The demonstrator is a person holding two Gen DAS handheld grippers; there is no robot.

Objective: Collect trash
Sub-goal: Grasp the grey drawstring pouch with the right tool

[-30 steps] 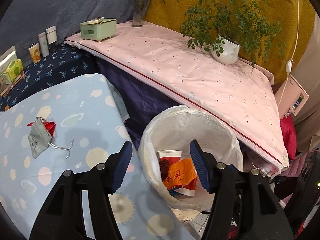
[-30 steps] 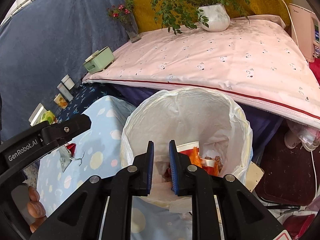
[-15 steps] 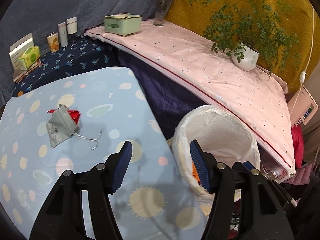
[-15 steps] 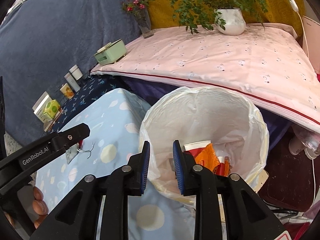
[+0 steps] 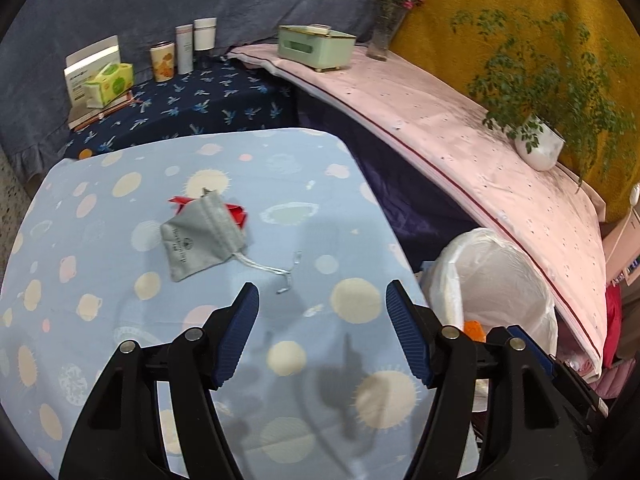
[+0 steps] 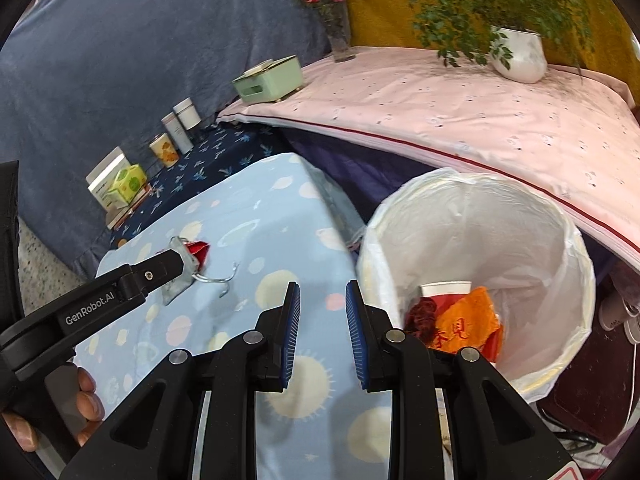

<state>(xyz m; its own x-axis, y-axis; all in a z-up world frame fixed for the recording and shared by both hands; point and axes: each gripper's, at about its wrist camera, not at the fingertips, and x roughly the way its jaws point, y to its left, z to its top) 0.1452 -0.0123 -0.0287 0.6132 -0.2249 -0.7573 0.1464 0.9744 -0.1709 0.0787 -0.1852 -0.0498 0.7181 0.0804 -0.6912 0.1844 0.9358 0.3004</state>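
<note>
A grey drawstring pouch (image 5: 202, 235) lies on the light-blue spotted tablecloth (image 5: 120, 320), over a red scrap (image 5: 237, 213). Its cord (image 5: 276, 270) trails toward my left gripper (image 5: 322, 322), whose jaws are opening with nothing between them, a little short of the pouch. In the right wrist view the pouch (image 6: 182, 276) and red scrap (image 6: 199, 250) sit partly behind the left gripper's black finger. My right gripper (image 6: 320, 330) hangs over the table's right edge, narrowly open and empty. Beside it stands the white-lined trash bin (image 6: 472, 208) holding an orange wrapper (image 6: 466, 326) and a paper cup (image 6: 444, 289).
A pink-covered shelf (image 5: 460, 140) carries a green box (image 5: 316, 46), a flower vase (image 5: 386, 28) and a potted plant (image 5: 538, 148). Cans and a tissue pack (image 5: 108, 84) stand on the dark-blue cloth behind. A hand (image 6: 86, 400) grips the left tool.
Both grippers have swung left, from over the bin to over the blue table. The right jaws have parted slightly. The pouch now lies nearer the left gripper.
</note>
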